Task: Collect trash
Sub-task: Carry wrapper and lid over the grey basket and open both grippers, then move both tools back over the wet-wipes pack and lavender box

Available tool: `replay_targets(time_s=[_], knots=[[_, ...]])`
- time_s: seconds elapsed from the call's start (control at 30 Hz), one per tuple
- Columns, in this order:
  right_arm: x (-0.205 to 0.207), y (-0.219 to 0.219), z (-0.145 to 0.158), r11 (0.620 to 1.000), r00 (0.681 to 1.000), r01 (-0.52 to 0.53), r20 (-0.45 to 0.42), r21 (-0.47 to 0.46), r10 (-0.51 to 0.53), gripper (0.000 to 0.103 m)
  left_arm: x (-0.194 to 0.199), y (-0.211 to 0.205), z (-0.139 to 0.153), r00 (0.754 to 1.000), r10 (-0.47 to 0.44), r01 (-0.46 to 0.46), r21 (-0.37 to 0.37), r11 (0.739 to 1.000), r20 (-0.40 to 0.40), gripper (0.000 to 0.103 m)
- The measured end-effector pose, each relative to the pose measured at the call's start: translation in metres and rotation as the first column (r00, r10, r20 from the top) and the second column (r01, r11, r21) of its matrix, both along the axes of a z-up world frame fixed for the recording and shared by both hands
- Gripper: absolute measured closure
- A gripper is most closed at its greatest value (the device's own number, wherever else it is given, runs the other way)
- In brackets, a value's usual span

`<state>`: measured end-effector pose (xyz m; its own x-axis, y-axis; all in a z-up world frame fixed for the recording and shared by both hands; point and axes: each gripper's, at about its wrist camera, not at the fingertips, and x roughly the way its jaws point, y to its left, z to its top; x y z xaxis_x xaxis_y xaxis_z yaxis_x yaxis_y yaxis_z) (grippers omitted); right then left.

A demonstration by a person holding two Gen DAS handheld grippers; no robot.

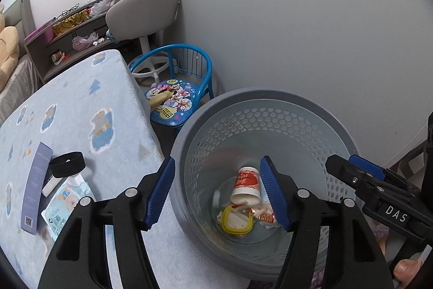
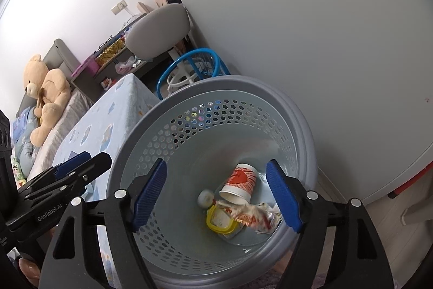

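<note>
A grey perforated trash basket [image 1: 243,96] [image 2: 230,80] stands beside a surface covered in blue patterned cloth [image 1: 81,113]. At its bottom lie a red-and-white paper cup [image 1: 246,184] [image 2: 239,183], a yellow-rimmed lid [image 1: 236,221] [image 2: 220,218] and a crumpled wrapper [image 1: 266,213] [image 2: 257,213]. My left gripper [image 1: 217,167] [image 2: 86,161] hangs open over the basket's left rim with nothing between its fingers. My right gripper [image 2: 216,167] [image 1: 351,169] is open above the basket's mouth, also empty. On the cloth lie a purple box [image 1: 36,188], a black band [image 1: 67,167] and a blue-and-white packet [image 1: 65,205].
A blue child's chair [image 1: 176,96] stands behind the basket, with a grey swivel chair [image 1: 143,12] and a cluttered shelf [image 1: 73,31] further back. A white wall [image 1: 297,31] runs close along the right. A teddy bear [image 2: 44,91] sits on a bed at the left.
</note>
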<state>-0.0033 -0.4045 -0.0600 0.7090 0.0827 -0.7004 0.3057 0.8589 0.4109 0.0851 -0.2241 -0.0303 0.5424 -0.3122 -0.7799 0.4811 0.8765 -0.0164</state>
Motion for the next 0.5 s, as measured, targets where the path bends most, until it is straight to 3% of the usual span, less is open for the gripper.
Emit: replay_targets(time_s=[0.5], knots=[[0.0019, 0.0086, 0.0011, 0.998, 1.000, -0.013, -0.012, -0.054, 0.013, 0.027, -0.0047, 0.0057, 0.0030, 1.000, 0.014, -0.014, 0.001, 1.000, 0.008, 0.038]])
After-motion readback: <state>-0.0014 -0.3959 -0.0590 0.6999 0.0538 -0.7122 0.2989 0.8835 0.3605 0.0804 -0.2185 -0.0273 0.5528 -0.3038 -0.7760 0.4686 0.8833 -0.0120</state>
